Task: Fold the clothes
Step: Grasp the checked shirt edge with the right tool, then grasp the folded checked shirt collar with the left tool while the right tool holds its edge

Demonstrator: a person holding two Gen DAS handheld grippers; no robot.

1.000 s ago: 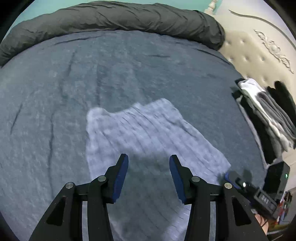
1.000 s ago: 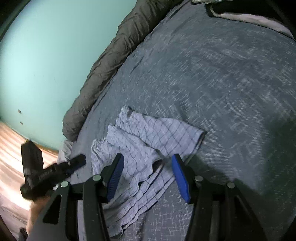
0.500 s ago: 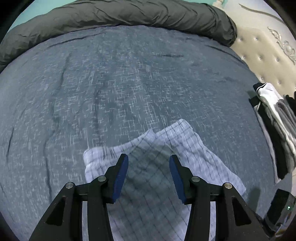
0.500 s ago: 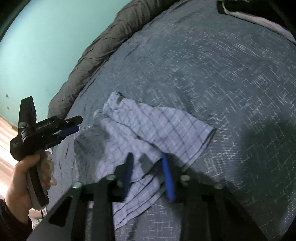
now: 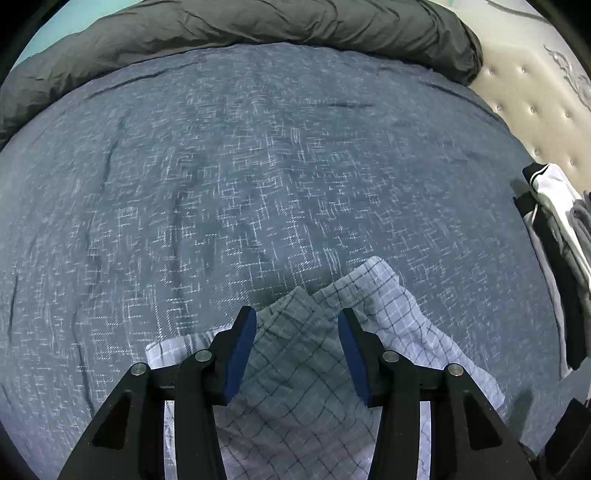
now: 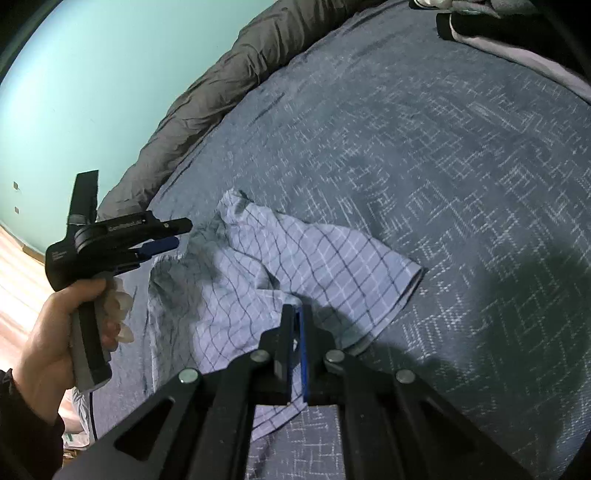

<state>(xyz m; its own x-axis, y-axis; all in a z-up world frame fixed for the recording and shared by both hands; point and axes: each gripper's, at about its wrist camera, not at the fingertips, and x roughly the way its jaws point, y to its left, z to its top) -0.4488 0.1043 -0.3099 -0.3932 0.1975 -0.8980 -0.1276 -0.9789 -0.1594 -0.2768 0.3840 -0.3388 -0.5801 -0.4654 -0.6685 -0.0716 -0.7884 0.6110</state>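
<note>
A pale blue checked garment [image 6: 295, 266] lies rumpled on the dark blue bedspread [image 6: 461, 184]. It also shows in the left wrist view [image 5: 295, 362], under and ahead of my left gripper [image 5: 295, 321], which is open and hovers over the cloth's upper edge. My right gripper [image 6: 296, 314] is shut on a fold of the checked garment near its middle. In the right wrist view the left gripper [image 6: 162, 236] is seen held by a hand [image 6: 55, 332] at the garment's left end, above the cloth.
A rolled dark grey duvet [image 5: 258, 26] lies along the bed's far edge. A stack of folded black, white and grey clothes [image 5: 554, 229] sits at the right by the cream padded headboard [image 5: 535, 103]. A teal wall [image 6: 110, 74] is beyond the bed.
My right gripper has closed from wide open onto a fold of the garment. My left gripper has drawn back toward the garment's near end and stayed open.
</note>
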